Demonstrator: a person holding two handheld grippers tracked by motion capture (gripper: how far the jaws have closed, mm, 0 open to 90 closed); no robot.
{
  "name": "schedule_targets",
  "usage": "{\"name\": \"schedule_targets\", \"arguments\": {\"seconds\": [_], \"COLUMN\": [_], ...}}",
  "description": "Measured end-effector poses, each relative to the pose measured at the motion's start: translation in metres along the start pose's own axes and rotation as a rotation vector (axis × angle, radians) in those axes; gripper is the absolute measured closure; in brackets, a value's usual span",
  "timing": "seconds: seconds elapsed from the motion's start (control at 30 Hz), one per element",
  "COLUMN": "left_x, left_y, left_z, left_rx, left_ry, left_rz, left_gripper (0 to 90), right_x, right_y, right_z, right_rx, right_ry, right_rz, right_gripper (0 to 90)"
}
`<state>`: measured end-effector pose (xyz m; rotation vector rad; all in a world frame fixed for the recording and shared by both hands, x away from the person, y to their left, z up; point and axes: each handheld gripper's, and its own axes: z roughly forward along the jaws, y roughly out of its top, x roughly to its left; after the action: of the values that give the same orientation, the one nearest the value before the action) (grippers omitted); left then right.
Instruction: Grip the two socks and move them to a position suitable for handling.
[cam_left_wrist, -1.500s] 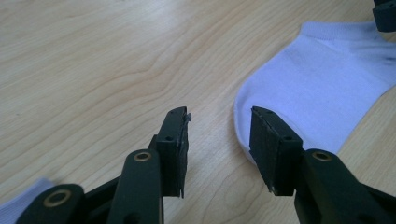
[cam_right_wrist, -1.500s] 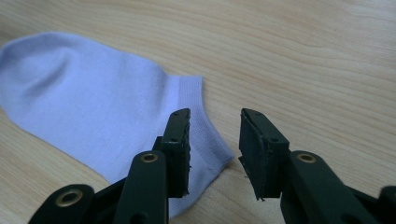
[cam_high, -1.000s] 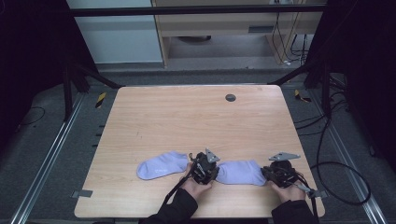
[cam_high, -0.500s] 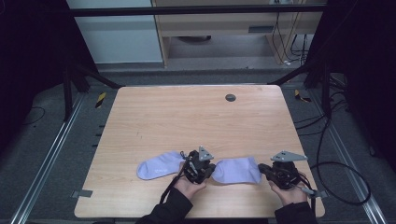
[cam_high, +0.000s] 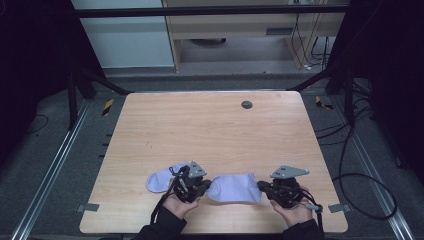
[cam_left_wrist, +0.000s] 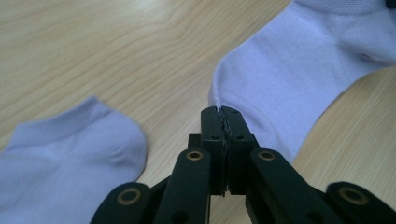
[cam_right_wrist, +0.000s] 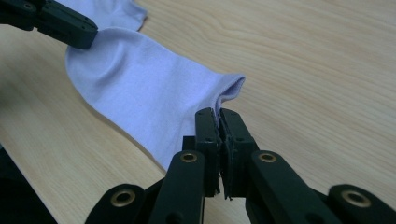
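Surface: light wooden table (cam_high: 215, 135), dark frame rails round it, grey floor, cabinets at the back.
Held sock: pale lilac sock (cam_high: 234, 187) near the table's front edge, stretched between both grippers, lifted off the wood and casting a shadow in the right gripper view.
Left gripper: left gripper (cam_high: 206, 185) has its jaws clamped tight on the toe end of that sock; in its own view the fabric edge is pinched right at the tips (cam_left_wrist: 219, 111).
Right gripper: right gripper (cam_high: 262, 187) is closed on the cuff end; cuff rim bunches up just above the tips (cam_right_wrist: 215, 113).
Second sock: same colour, second sock (cam_high: 164, 179) lies flat on the table just left of the left gripper, not touching the held one.
Far side: small dark round disc (cam_high: 246, 104) near the back edge, well apart from the socks.
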<state>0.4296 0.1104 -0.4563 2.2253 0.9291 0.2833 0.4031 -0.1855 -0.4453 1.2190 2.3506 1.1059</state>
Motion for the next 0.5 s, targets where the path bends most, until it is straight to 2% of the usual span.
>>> {"name": "schedule_targets", "arguments": {"seconds": [0.2,0.5], "left_x": [0.007,0.009], "left_y": [-0.014,-0.022], "left_z": [-0.001,0.012], "left_rx": [0.031,0.077], "left_ry": [0.01,0.028], "left_rz": [-0.01,-0.009], "left_gripper": [88.0,84.8], "right_x": [0.009,0.005], "right_y": [-0.002,-0.011], "right_z": [0.014,0.028], "right_rx": [0.033,0.077], "right_ry": [0.035,0.015], "right_rz": [-0.003,-0.006], "right_gripper": [86.8,85.3]}}
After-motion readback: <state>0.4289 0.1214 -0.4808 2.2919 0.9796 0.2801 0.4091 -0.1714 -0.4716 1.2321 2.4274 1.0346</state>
